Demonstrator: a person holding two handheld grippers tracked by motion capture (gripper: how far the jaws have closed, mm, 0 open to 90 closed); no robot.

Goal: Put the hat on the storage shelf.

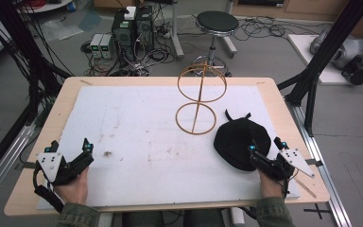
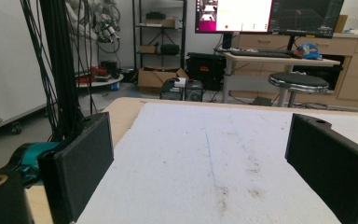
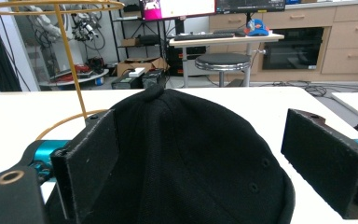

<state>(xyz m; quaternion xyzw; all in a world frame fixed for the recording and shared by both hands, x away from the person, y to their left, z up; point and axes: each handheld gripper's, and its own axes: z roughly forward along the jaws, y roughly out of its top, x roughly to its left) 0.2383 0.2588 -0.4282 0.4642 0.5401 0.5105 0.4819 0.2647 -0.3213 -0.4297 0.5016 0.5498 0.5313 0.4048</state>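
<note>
**Reaching for the black cap at the table's right side**

Inspecting the high view first, I find the black cap lying on the white mat toward the right half of the table, crown up, just in front of the gold wire stand. That stand rises upright from a ring flat on the mat, with a second ring held higher on its post; its base ring sits just beside the cap's far left edge, and I cannot tell whether the two touch.

My right gripper sits at the near right edge of the cap. In the right gripper view its jaws stand wide apart, with the cap bulging up between them. The left-hand pad lies against or just beside the fabric; the right-hand pad stands clear of the cap with white mat visible in the gap. I record no clamping on the fabric.

My left gripper rests at the near left of the table, well apart from the cap and the stand. In the left gripper view its jaws are spread wide with nothing but bare, lightly stained mat between them.

Beyond the table's far edge I note a round stool on the floor.
</note>
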